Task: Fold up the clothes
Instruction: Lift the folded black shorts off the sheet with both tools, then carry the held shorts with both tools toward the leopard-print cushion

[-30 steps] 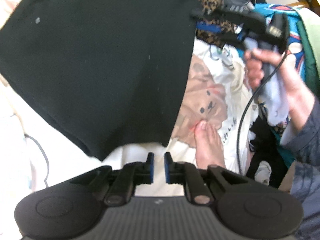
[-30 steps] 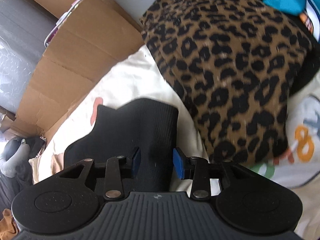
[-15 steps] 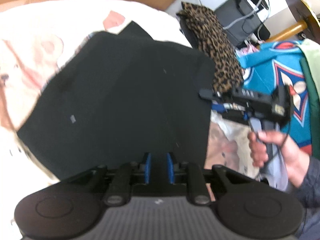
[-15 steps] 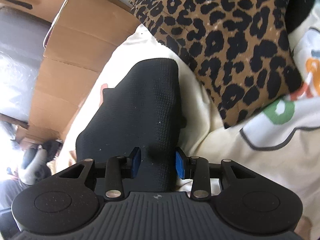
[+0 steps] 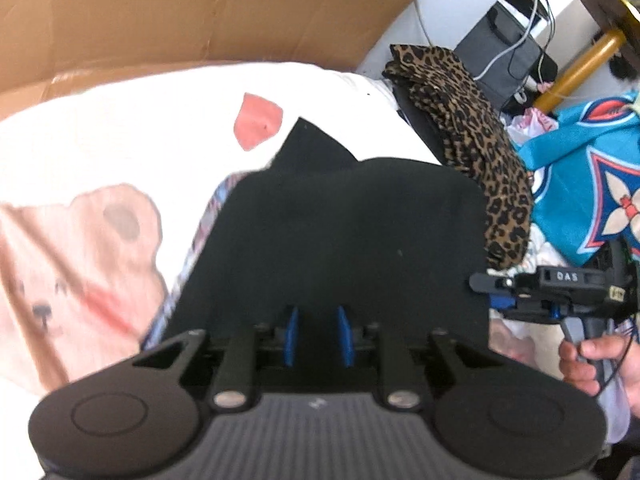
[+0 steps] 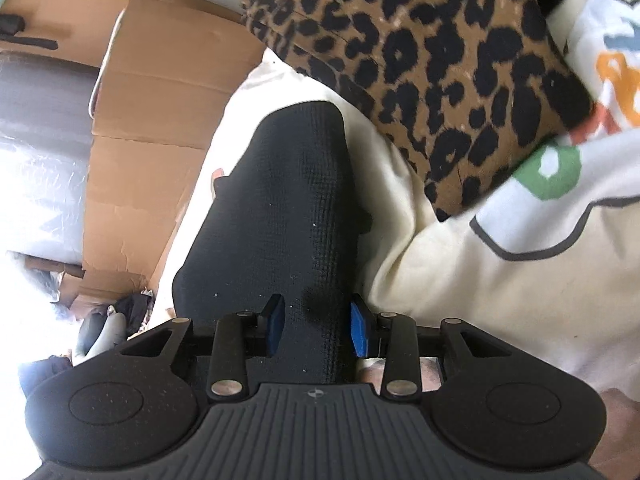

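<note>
Right gripper (image 6: 316, 330) fingers are closing around the black garment (image 6: 280, 216); left gripper (image 5: 317, 334) fingers stand narrow over it, leopard-print cloth (image 5: 472, 120) at two o'clock.

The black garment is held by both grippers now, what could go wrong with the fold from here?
1. The right gripper pinches only a narrow bunched strip of the black garment; it may slip or crease.
2. The left gripper shows a gap between its pads, so that edge may drop.
3. The leopard-print garment lies close and could get caught.
</note>
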A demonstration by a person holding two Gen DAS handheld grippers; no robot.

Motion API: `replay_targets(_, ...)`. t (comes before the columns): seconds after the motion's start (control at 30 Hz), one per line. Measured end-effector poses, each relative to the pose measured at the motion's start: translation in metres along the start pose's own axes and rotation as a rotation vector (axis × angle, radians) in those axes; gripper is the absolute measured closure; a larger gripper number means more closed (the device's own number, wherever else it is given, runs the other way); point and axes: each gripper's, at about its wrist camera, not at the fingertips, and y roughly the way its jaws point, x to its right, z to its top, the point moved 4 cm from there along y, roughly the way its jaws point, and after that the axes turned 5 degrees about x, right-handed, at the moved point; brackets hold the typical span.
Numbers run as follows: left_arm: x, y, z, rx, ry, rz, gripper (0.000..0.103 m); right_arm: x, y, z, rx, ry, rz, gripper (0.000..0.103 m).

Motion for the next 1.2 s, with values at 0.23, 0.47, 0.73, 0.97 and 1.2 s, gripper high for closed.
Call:
replay_targets(0.23, -0.003, 0.015, 0.023, 0.013, 0.049, 0.012, 0.078, 0.001, 0.011, 0.011, -0.034, -0.014, 0.025, 0.077)
replay_targets(0.47, -0.007, 0.014, 0.034, 0.041, 0.088, 0.033, 0.067, -0.005, -0.002, 0.014, -0.050, -0.018, 0.098, 0.082)
replay_targets(0.73, -0.020, 0.009, 0.043, 0.065, 0.116, 0.037, 0.035, 0.011, 0.003, 0.006, -0.049, 0.026, 0.075, 0.081)
replay_targets(0.97, -0.042, 0.033, 0.041, -0.006, 0.035, -0.013, 0.030, 0.021, 0.003, -0.004, -0.057, 0.026, 0.070, 0.080)
replay_targets(1.2, -0.057, 0.045, 0.037, -0.043, -0.075, -0.118, 0.036, 0.022, -0.004, -0.013, -0.058, 0.019, 0.075, 0.092)
